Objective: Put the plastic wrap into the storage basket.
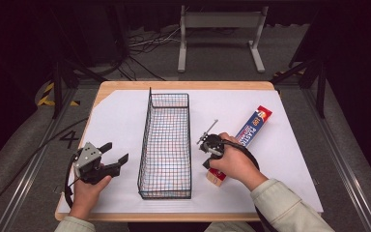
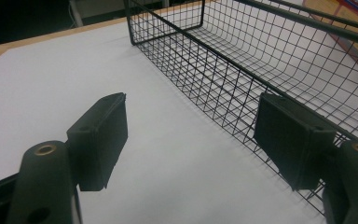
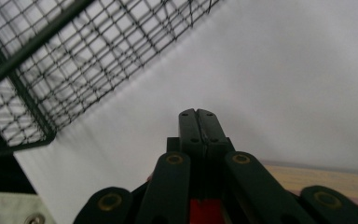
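A long blue and red plastic wrap box [image 1: 253,126] lies at a slant on the white sheet, right of a black wire basket [image 1: 149,121]. A hand holds my right gripper [image 1: 207,163] over the near end of that box. In the right gripper view its pads [image 3: 198,114] press flat together with nothing between them, and the box's tan and red surface [image 3: 307,179] shows just beneath. My left gripper [image 1: 115,152] rests left of the basket, open, with bare white sheet between its jaws [image 2: 191,107].
The wire basket [image 2: 242,56] is long, narrow and empty, and its near corner [image 3: 51,60] stands close to the right gripper. A white sheet [image 1: 121,121] covers the wooden table [image 1: 183,85]. Cables and a metal stand [image 1: 220,29] lie on the floor beyond.
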Demonstrator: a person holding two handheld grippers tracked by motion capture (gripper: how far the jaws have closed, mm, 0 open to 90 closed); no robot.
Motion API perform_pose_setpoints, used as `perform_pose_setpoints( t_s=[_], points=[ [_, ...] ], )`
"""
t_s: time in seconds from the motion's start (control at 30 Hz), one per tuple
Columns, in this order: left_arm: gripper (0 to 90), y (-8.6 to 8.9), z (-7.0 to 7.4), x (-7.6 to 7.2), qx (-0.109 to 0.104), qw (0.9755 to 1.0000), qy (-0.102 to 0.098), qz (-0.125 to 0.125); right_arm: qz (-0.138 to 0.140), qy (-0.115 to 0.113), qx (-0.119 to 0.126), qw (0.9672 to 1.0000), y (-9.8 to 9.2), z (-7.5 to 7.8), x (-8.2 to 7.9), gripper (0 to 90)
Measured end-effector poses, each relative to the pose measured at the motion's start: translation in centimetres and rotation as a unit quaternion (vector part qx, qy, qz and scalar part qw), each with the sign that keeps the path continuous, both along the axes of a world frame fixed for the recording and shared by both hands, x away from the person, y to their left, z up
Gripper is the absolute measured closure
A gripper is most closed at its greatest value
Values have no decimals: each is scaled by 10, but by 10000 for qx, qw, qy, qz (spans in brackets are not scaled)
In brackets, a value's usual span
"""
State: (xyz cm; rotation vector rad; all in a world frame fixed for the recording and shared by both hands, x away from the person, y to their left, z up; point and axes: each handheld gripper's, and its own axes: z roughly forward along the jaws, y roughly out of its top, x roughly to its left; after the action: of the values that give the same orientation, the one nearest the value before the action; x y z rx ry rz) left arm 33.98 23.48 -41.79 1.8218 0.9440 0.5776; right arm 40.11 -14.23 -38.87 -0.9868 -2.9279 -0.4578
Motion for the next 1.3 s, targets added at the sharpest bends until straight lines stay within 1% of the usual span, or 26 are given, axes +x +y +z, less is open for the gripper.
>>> perform_pose_setpoints(
  t_s=[0.07,0.13,0.2,0.3,0.33,0.4,0.5,0.57,0.63,0.77,0.83,0.87,0.9,0.97,1.0,1.07,1.13,1.17,1.23,1.3],
  points=[
    [262,0,0,0,18,10000,-16,-1,31,126,-87,9999,-5,0,-6,900],
    [262,-1,0,1,29,10000,-15,-4,50,187,-126,9997,-9,0,-10,900],
    [262,-1,0,1,20,10000,2,-13,36,319,-228,9992,-14,1,-15,900],
    [262,-1,0,2,6,10000,1,-9,53,424,-347,9985,-22,1,-22,900],
    [262,-1,0,2,6,10000,1,-9,53,424,-347,9985,-22,1,-22,900],
    [262,-2,0,2,-11,10000,1,-10,36,458,-397,9982,-30,1,-29,900],
    [262,-2,0,3,-7,10000,-2,-15,20,469,-464,9978,-36,2,-33,900],
    [262,-3,0,3,-13,10000,15,-17,-63,499,-416,9979,-41,1,-37,900],
    [262,-3,0,3,-9,10000,3,-22,-49,522,-447,9976,-45,1,-39,900],
    [262,-2,0,3,-5,10000,-7,-15,-112,581,-600,9964,-52,2,-44,900],
    [262,-2,0,3,6,10000,0,-9,-45,490,-754,9959,-56,2,-49,900],
    [262,-2,0,3,5,10000,4,-7,-56,453,-732,9963,-59,2,-50,900],
    [262,-2,0,3,5,10000,4,-7,-56,453,-732,9963,-59,2,-50,900],
    [262,-2,-1,2,8,10000,10,-8,-146,490,-725,9961,-63,2,-52,900],
    [262,-2,0,2,29,10000,7,-13,-132,479,-687,9964,-65,2,-52,900],
    [262,-2,0,1,26,10000,-2,-3,-209,472,-611,9968,-65,2,-52,900],
    [262,-2,0,1,35,10000,0,3,-151,330,-611,9975,-64,3,-53,900],
    [262,-2,0,1,17,10000,23,7,-114,303,-511,9982,-65,4,-54,900],
    [262,-2,-1,2,36,10000,17,4,-142,291,-285,9991,-64,6,-55,864],
    [262,-2,-1,2,36,10000,10,0,-163,188,-58,9997,-65,10,-55,833]
  ],
)
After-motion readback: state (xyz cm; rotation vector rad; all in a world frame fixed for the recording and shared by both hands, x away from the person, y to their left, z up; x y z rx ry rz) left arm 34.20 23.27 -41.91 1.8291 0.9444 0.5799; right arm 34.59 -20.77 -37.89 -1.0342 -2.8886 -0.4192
